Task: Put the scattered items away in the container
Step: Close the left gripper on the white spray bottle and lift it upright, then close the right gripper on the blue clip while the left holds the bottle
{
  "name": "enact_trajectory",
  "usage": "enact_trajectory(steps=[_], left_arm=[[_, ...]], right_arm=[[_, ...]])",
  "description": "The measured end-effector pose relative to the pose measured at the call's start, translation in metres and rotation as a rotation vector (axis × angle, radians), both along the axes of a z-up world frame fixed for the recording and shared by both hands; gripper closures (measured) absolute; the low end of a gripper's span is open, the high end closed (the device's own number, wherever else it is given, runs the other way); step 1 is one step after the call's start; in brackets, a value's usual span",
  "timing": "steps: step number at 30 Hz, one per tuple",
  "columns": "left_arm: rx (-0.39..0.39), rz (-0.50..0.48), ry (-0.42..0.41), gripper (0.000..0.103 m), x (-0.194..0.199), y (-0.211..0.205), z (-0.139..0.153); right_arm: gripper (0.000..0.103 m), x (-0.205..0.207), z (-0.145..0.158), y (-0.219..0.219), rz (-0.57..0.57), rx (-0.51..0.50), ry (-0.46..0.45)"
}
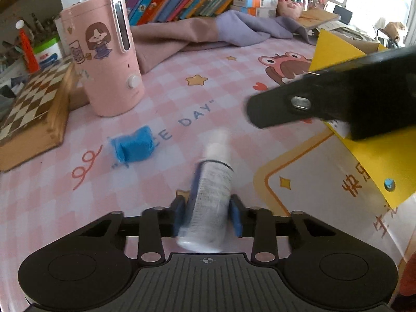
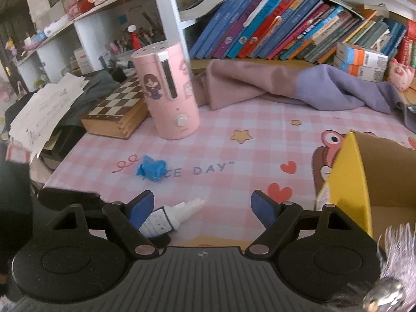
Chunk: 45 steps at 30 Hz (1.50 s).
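Tablecloth [image 2: 260,140], pink-checked with stars and hearts, fills the middle of both views. Only the right wrist view shows the white shelving [image 2: 166,13] at upper left, the loose papers [image 2: 44,111] at the left edge and the brown inside of the yellow cardboard box [image 2: 356,171] at the right edge; the left wrist view shows just that box's yellow outer flap at right. Books [image 2: 299,26] line the top of both frames, above a crumpled pink and purple cloth [image 2: 286,88]. A pink cylindrical appliance [image 2: 171,91] with a cartoon sticker stands upper left of centre, beside a wooden chessboard [image 2: 117,109]. A small blue object [image 1: 134,145] lies on the cloth left of centre.

The left gripper [image 1: 208,213], at the bottom centre of its own view and tilted down toward the table, has its blue pads pressed on a white bottle [image 1: 208,197], blurred, cap pointing up the frame. In the right wrist view the same bottle sits at lower left. The right gripper [image 2: 200,208] hangs above the cloth with jaws wide and nothing between them; the left wrist view shows it as a black bar crossing the right side.
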<state>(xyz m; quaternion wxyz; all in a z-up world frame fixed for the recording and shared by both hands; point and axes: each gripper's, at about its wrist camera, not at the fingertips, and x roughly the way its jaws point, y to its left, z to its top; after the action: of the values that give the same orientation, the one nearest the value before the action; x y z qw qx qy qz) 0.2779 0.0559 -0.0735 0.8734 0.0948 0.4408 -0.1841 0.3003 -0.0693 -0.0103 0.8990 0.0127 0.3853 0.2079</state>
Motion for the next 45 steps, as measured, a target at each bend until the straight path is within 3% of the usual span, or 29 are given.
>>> enact_trajectory(steps=[10,20,28,31,34,36,45], left_arm=[[-0.133,0.277,0.008,0.072,-0.055,0.04,0.022],[-0.269,0.581,-0.033,0.072,-0.116,0.084,0.047],[-0.328,0.717,-0.106,0.072,-0.157,0.095,0.066],[-0.328,0.755,-0.128,0.072,-0.168,0.099,0.069],[-0.337,0.799,-0.138,0.072,-0.18,0.104,0.069],[-0.343,0.822,-0.142,0.072,-0.186,0.106,0.069],[-0.357,0.847,-0.174,0.072,-0.193,0.109,0.07]], right_arm=[[0.022,0.02,0.009,0.049,0.117,-0.025,-0.044],[0.023,0.05,-0.023,0.101,0.133,-0.105,-0.017],[0.029,0.077,-0.061,0.126,0.132,-0.201,0.002],[0.037,0.082,-0.071,0.13,0.136,-0.219,0.022],[0.043,0.085,-0.072,0.131,0.158,-0.203,0.013],[0.057,0.084,-0.071,0.133,0.189,-0.198,0.005],[0.063,0.079,-0.067,0.136,0.2,-0.216,-0.005]])
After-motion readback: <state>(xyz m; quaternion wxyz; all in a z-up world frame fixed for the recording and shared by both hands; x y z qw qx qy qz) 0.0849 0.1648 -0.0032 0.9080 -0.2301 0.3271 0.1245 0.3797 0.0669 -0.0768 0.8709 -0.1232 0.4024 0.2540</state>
